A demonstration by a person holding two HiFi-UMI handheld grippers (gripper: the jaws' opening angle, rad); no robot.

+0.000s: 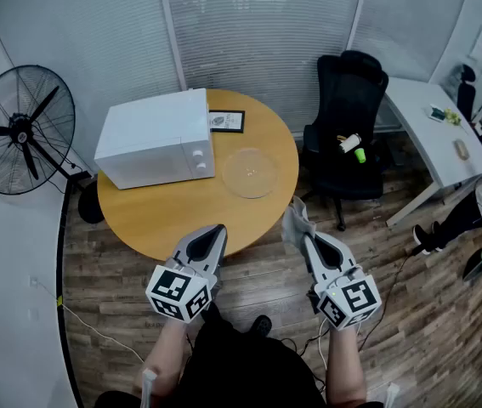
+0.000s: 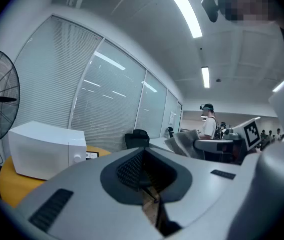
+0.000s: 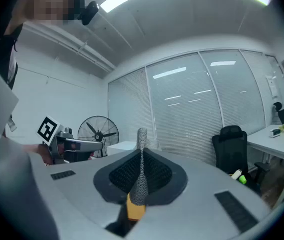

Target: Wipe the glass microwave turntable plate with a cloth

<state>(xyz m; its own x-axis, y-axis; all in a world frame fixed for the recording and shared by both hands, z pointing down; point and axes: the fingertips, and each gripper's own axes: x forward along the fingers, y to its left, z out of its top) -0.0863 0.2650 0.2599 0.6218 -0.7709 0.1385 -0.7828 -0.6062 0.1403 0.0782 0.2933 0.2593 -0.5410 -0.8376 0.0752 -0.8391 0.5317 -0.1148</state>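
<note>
Sitting on round wood table (image 1: 164, 215) by window blinds (image 1: 258, 24): microwave (image 1: 155, 138), glass plate (image 1: 251, 172)

Glass plate (image 1: 252, 172) lies on round table (image 1: 164, 215) beside microwave (image 1: 151, 138); right gripper (image 1: 303, 237) holds cloth (image 1: 293, 220).

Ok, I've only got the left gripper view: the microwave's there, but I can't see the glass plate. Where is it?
Observer: The glass turntable plate lies flat on the round wooden table, just right of the microwave.
Operator: Is the cloth properly gripped?
Observer: Yes. The right hand-held gripper is shut on the grey cloth, with a strip standing up between its jaws.
Operator: Anything on the plate?
Observer: No, it looks bare.
</note>
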